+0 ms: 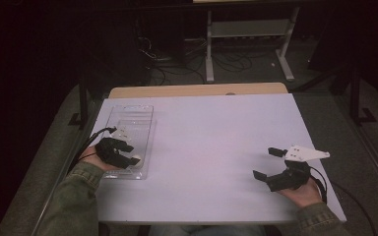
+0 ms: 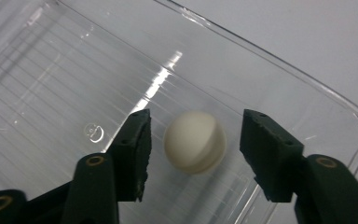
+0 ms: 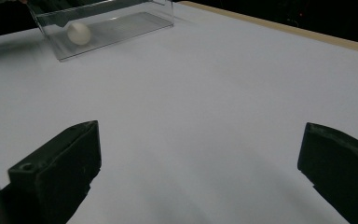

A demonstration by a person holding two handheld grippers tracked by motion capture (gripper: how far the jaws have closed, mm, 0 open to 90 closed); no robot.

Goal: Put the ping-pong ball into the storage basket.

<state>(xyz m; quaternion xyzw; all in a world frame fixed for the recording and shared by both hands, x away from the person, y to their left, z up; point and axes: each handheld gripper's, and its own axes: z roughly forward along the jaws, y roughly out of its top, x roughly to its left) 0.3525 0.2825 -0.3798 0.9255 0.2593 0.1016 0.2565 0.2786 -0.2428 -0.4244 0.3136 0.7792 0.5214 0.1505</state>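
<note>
A small white ball (image 2: 195, 142) lies in the near end of a clear plastic tray (image 2: 51, 70). My left gripper (image 2: 196, 116) hangs over it, open, one jaw on each side of the ball with a gap on both sides. In the high view the left gripper (image 1: 130, 155) is over the tray (image 1: 128, 118) at the table's left, the ball (image 1: 136, 160) just beside its fingertips. My right gripper (image 1: 263, 162) rests low at the right of the table, open wide, with nothing between its jaws. From the right gripper (image 3: 201, 129) the tray (image 3: 121, 23) and ball (image 3: 79, 33) show far off.
The white table top (image 1: 202, 128) stretches bare between the two hands. Its far edge has a wooden strip (image 1: 197, 90). Behind it, on the dark floor, stand a metal frame (image 1: 248, 44) and loose cables (image 1: 177, 69).
</note>
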